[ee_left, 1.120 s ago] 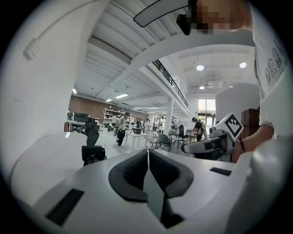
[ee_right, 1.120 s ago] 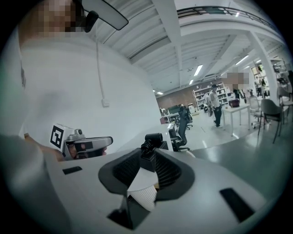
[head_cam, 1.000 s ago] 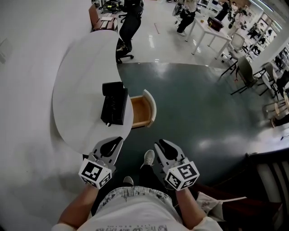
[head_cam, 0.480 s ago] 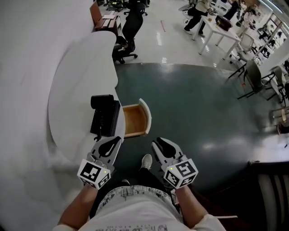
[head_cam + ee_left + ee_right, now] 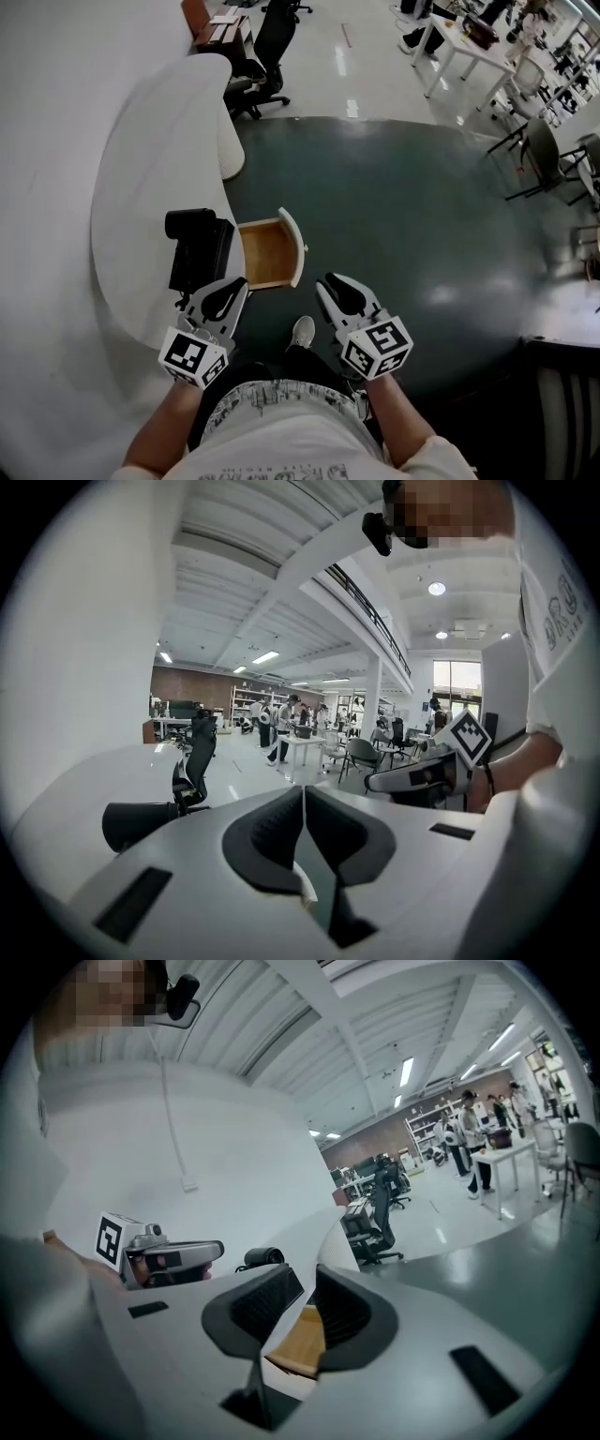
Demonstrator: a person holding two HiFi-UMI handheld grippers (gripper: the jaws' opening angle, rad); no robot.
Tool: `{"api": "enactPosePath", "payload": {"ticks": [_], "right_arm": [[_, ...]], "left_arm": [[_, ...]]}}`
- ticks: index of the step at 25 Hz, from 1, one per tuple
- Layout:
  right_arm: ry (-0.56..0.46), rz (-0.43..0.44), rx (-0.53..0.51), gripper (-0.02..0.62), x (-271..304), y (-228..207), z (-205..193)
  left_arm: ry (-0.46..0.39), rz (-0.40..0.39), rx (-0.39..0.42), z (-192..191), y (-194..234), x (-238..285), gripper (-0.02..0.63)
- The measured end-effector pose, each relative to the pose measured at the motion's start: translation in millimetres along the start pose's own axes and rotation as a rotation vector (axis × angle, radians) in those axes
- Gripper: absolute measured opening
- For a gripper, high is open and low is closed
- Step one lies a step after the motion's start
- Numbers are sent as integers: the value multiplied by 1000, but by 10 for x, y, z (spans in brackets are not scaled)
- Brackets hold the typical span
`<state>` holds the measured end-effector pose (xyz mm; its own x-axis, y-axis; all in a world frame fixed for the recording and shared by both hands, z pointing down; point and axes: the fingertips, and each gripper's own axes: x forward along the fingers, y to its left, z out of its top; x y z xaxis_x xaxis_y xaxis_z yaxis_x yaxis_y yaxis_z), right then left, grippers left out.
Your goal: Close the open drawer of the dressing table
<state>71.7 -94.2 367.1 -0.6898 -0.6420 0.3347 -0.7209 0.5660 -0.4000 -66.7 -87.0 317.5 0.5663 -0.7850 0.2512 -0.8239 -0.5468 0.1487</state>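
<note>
- Seeing curved white dressing table [image 5: 141, 187] at left. Drawer?
- Drawer [image 5: 267, 253] stands open off the table's front edge, wood inside, beside black case [image 5: 200, 246]. Left gripper [image 5: 234, 287] jaws together, right gripper [image 5: 334, 283] jaws apart, both empty, near it, not touching.

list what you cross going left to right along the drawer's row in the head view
table → black item → drawer → dark floor
</note>
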Motion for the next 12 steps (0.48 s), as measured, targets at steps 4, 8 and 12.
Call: {"api": "enactPosePath", "payload": {"ticks": [4,8,12], "right_arm": [[15,1,18,100,115,-183,-37],[30,-7,66,100,236,-377,-107],[39,-22,97,97,367,-549,-194]], "left_arm": [[22,2,-4,-57,48,163,23],[40,6,-14,-108,108,316,23],[65,-6,-11,-217,168,470,23]]}}
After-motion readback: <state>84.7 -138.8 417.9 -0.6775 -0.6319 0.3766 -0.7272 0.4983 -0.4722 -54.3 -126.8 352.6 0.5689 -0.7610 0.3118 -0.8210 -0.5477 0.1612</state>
